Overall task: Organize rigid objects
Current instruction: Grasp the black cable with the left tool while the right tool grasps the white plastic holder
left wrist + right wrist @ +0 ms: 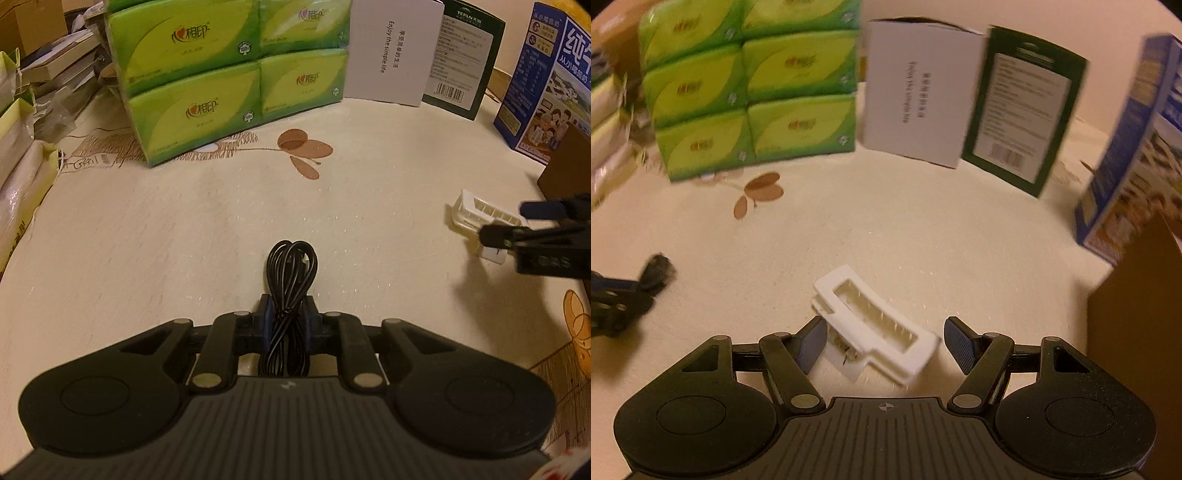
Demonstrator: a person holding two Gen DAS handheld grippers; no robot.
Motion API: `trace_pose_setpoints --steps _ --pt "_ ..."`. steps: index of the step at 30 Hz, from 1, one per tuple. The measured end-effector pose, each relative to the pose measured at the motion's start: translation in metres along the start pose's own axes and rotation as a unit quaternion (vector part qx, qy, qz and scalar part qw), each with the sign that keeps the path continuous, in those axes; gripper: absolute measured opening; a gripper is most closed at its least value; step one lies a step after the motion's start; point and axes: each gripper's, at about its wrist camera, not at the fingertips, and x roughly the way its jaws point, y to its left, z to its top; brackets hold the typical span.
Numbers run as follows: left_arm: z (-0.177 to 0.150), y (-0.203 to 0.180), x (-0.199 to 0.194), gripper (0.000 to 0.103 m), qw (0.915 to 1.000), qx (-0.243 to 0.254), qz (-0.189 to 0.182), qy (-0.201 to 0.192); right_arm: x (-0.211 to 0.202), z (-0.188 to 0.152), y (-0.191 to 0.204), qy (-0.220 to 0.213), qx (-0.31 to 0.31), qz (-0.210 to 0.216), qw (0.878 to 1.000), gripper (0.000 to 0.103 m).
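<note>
White plastic clip (873, 328) lying on the table (886, 229), skewed between the right gripper (886, 341)'s spread fingers | left gripper (288, 317) clenching a coiled black cable (290, 291) | advice: squaring fingers to the clip's long sides before closing.

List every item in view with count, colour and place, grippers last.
cable bundle: one, black, coiled, clamped in the left gripper
plastic clip: one, white, on the tablecloth between the right gripper's fingers
tissue packs: one stacked block, green, back left
white box: one, upright at the back
green box: one, dark green, right of the white box
milk carton: one, blue, far right
tablecloth: one, cream, leaf print
left gripper: black, shut
right gripper: black, open
</note>
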Motion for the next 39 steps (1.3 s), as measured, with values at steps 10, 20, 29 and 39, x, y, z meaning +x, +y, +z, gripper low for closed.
trace_pose_setpoints --steps 10,20,29,39 --pt "-0.003 -0.001 -0.003 0.013 1.0 0.004 0.001 0.002 0.0 -0.005 0.015 0.021 -0.027 0.061 0.998 0.05" --pt "-0.019 -0.011 -0.016 0.013 0.9997 0.02 -0.005 0.012 -0.03 -0.03 0.049 0.035 -0.003 0.088 0.996 0.04" --pt "-0.063 -0.019 -0.052 0.013 0.9988 0.038 -0.015 0.028 -0.076 -0.069 0.083 0.048 0.013 0.107 0.993 0.04" --pt "-0.103 -0.024 -0.086 0.013 0.9977 0.048 -0.024 0.042 -0.117 -0.106 0.101 0.049 0.021 0.109 0.993 0.04"
